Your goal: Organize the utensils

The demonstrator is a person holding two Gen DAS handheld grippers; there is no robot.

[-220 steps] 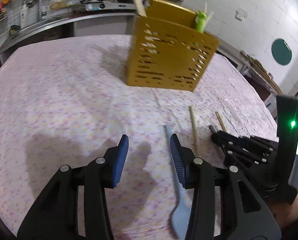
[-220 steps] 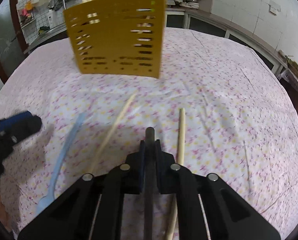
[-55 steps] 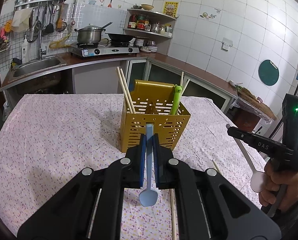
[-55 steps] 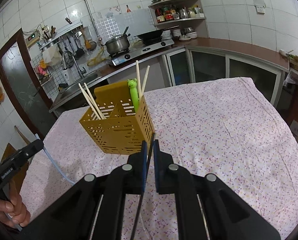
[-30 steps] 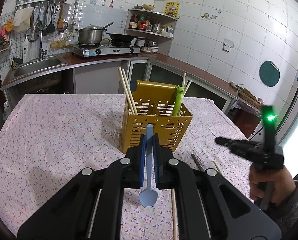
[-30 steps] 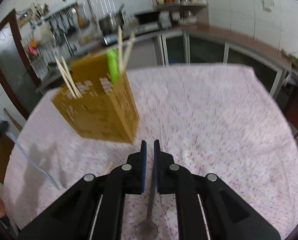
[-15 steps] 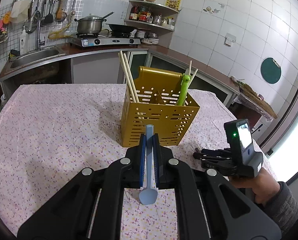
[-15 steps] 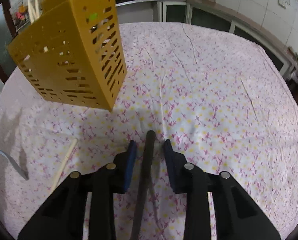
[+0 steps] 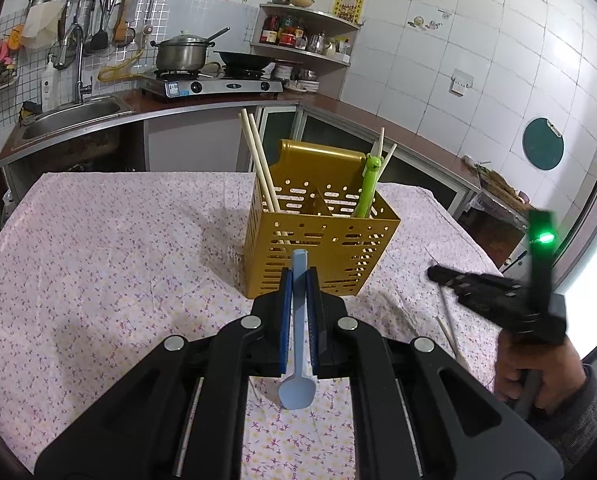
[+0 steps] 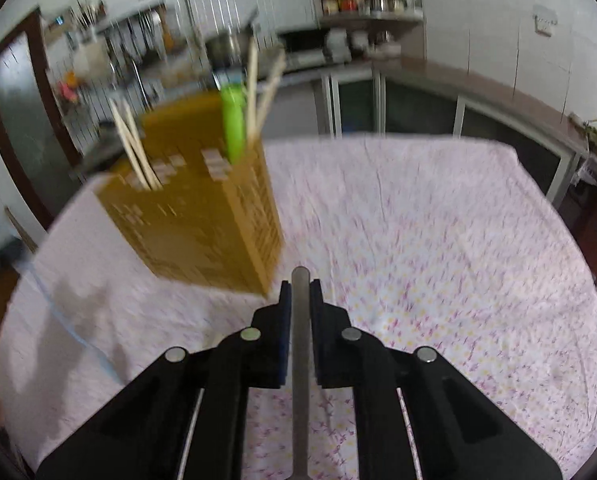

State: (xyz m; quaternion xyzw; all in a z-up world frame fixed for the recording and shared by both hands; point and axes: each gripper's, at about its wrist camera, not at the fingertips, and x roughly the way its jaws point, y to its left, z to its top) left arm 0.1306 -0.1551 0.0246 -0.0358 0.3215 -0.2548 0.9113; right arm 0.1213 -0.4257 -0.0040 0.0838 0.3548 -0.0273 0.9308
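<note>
My left gripper (image 9: 298, 280) is shut on a light blue spoon (image 9: 297, 332), handle forward and bowl toward the camera, held above the table short of the yellow perforated utensil holder (image 9: 318, 248). The holder contains chopsticks (image 9: 258, 164) and a green frog-topped utensil (image 9: 368, 184). My right gripper (image 10: 300, 290) is shut on a grey metal utensil handle (image 10: 299, 360), raised near the holder's (image 10: 194, 216) right corner. The right gripper also shows in the left wrist view (image 9: 494, 292), with the grey utensil (image 9: 450, 328) hanging below it.
The table carries a floral pink-and-white cloth (image 9: 98, 248). A chopstick (image 9: 444, 330) lies on the cloth right of the holder. Behind are a sink (image 9: 70, 116), a stove with a pot (image 9: 182, 56), and shelves. The right wrist view is motion-blurred.
My right gripper closed on the grey utensil on the cloth and lifted it toward the holder. My left gripper stays shut on the blue spoon, nearly still.
</note>
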